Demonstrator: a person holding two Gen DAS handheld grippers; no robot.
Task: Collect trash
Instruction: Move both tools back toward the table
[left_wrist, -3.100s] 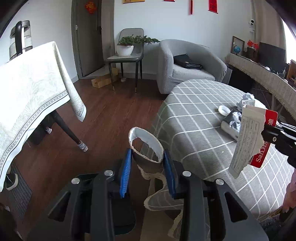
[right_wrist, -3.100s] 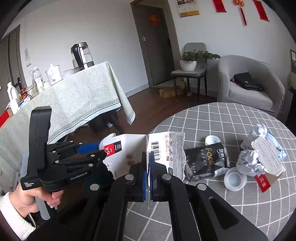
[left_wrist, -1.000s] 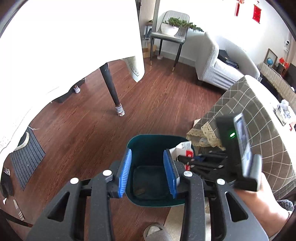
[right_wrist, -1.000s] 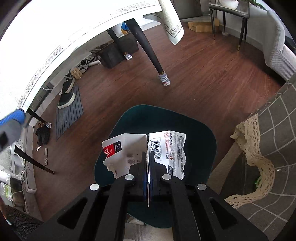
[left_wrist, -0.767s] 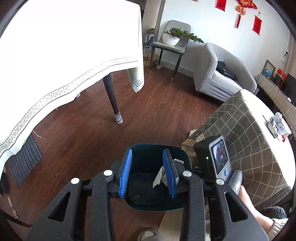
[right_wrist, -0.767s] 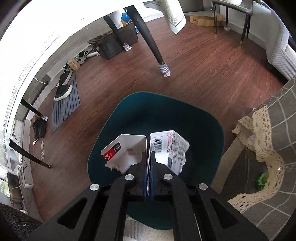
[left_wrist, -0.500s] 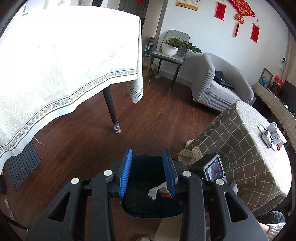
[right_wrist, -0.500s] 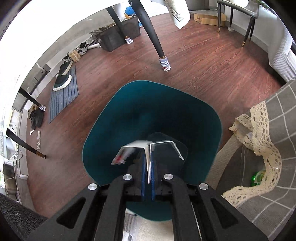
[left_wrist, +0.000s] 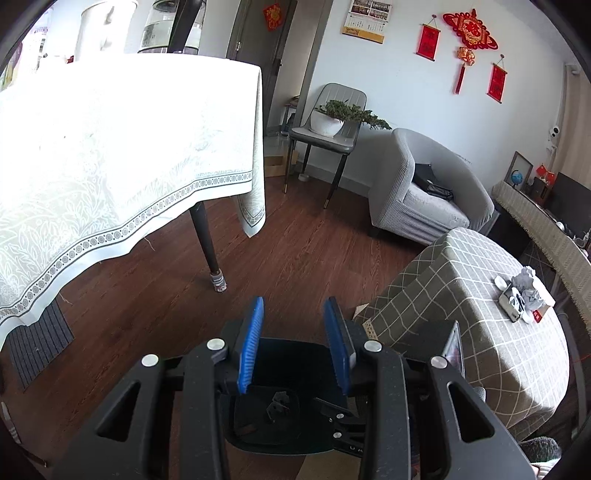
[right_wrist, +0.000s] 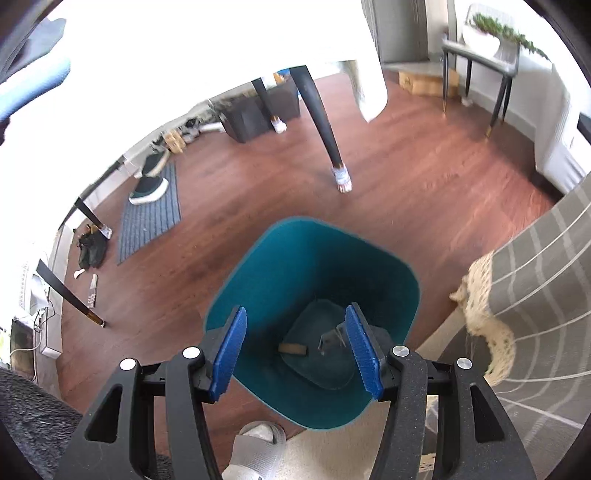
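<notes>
Right wrist view has my right tongs (right_wrist: 297, 350) hanging over the teal trash bin (right_wrist: 258, 291) that stands on the wooden floor (right_wrist: 406, 177). Their jaws have just been opening and now stand well apart, with nothing between the blue pads (right_wrist: 231, 354). Down on the bin's dark bottom I see the torn packaging (right_wrist: 330, 339), lying loose and touching no pad, with a small brown scrap (right_wrist: 291, 349) just left of it. To the right of the bin, the lace edge of the grey checked tablecloth (right_wrist: 546, 280) hangs down. Far behind the bin stands a black desk leg (right_wrist: 321, 122) under a white cloth.

From the left wrist view, my left tongs (left_wrist: 297, 349) sit above the near part of the same bin (left_wrist: 280, 435), jaws set a modest gap apart and holding nothing; the space between the pads (left_wrist: 251, 349) shows only floor and bin. Right of them I see the back of the right tool. On the round desk (left_wrist: 461, 295) at the right, more trash waits near its far right edge: crumpled paper (left_wrist: 526, 282), a dark packet (left_wrist: 511, 306) and a white cap (left_wrist: 500, 282), all close together.
</notes>
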